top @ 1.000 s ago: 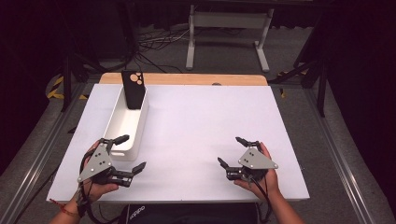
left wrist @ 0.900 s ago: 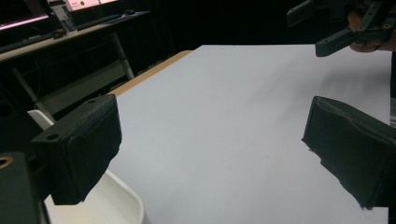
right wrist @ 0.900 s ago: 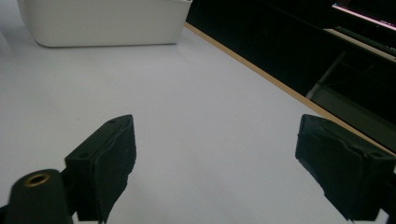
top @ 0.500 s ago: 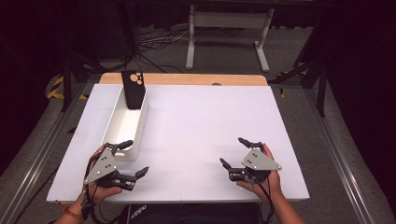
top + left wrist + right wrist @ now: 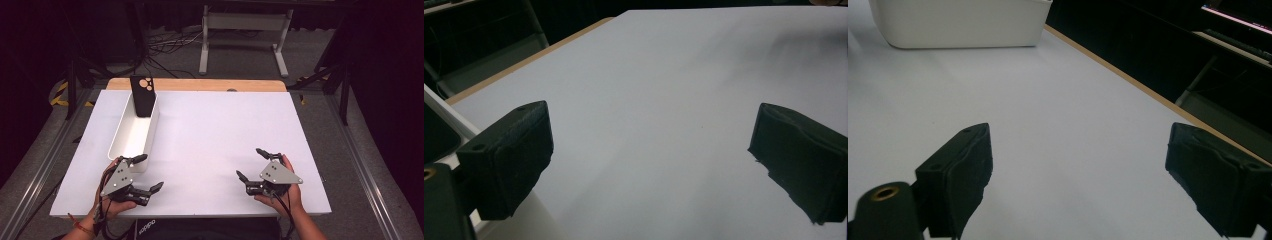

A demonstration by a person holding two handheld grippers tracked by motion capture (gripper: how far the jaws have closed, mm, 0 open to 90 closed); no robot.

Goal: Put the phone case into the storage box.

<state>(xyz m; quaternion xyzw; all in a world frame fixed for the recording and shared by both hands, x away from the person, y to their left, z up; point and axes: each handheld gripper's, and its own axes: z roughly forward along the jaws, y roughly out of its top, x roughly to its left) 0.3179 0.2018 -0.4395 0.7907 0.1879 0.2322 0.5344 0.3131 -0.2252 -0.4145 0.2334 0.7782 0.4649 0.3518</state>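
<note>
Seemingly just beside left gripper (image 5: pixel 145 172) fingers, white bin (image 5: pixel 131 134), both grippers' fingers released.

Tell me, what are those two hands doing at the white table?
A person holds a two-fingered tool in each hand. The left gripper is open beside the near end of the long white bin. The right gripper is open too, over bare table. A black phone case stands at the bin's far end. Neither gripper holds anything.

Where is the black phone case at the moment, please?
In the high view, the black phone case stands propped in the far end of the white bin, at the table's left.
</note>
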